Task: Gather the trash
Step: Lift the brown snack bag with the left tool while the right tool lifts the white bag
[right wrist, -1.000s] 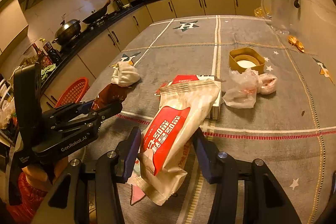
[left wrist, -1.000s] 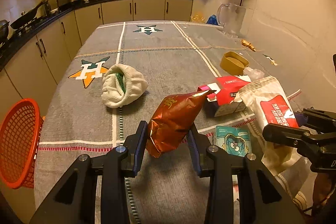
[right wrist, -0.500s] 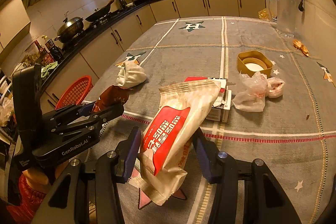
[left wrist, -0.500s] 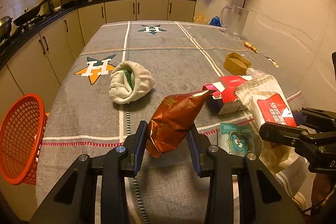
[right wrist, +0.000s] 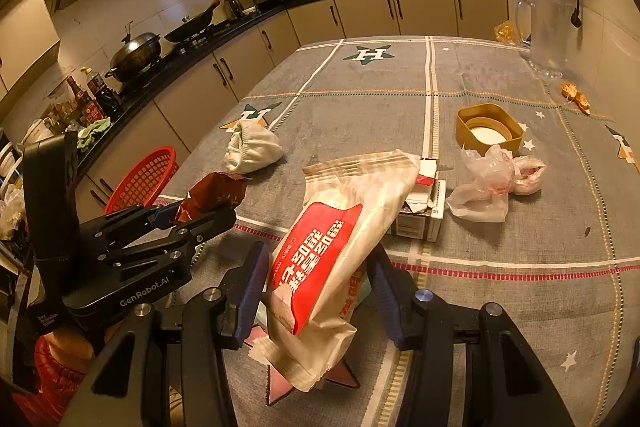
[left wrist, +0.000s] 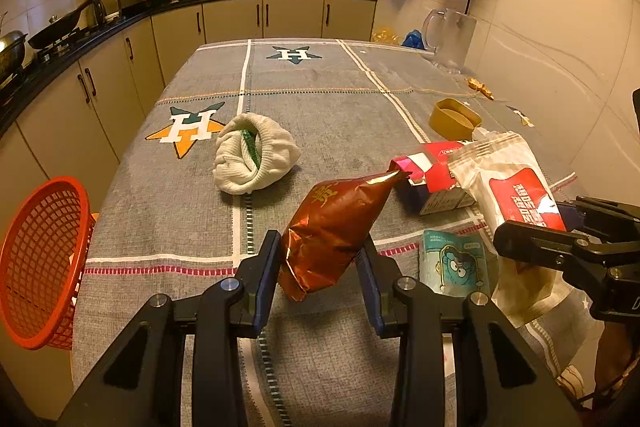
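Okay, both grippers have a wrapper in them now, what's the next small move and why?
Probably swing the left gripper toward the red basket at the table's left edge. It is shut on the brown foil bag, lifted off the table, and the basket is closest to that hand. The right gripper can follow with its white and red packet.

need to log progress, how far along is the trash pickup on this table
Nothing looks binned yet: what shows of the red basket looks empty. In hand: the left gripper clamps a brown foil bag, the right gripper a white-and-red packet. Left on the table: torn carton, crumpled plastic bag, teal sachet.
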{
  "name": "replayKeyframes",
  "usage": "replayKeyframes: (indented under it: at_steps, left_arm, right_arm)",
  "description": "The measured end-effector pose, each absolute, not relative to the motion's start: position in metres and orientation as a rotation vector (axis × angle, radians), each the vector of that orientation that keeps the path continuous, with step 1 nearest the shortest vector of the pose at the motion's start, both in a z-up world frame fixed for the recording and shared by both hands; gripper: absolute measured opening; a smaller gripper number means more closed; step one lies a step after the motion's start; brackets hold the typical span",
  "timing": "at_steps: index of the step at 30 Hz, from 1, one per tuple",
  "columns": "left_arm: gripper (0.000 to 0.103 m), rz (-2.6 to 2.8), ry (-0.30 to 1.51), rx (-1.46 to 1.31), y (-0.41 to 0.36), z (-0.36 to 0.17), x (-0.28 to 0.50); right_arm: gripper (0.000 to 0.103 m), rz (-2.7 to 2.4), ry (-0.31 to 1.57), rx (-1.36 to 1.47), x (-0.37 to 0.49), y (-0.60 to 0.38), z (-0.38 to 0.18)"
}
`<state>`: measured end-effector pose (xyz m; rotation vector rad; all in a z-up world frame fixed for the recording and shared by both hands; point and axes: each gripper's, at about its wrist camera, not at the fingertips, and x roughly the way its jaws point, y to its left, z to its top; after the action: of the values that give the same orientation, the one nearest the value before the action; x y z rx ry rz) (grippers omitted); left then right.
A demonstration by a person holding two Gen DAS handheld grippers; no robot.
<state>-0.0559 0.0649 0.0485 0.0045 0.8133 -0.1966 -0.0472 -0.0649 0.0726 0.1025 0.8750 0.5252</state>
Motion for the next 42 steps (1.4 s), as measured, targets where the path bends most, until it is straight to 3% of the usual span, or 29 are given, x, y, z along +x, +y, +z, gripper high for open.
replayKeyframes:
  at_steps: [42]
  left_arm:
    - [0.036,-0.165,0.816,-0.021,0.083,0.049,-0.061]
  right_arm:
    - [0.055,0.530,0.856,0.091,-0.042,-0.059,0.081]
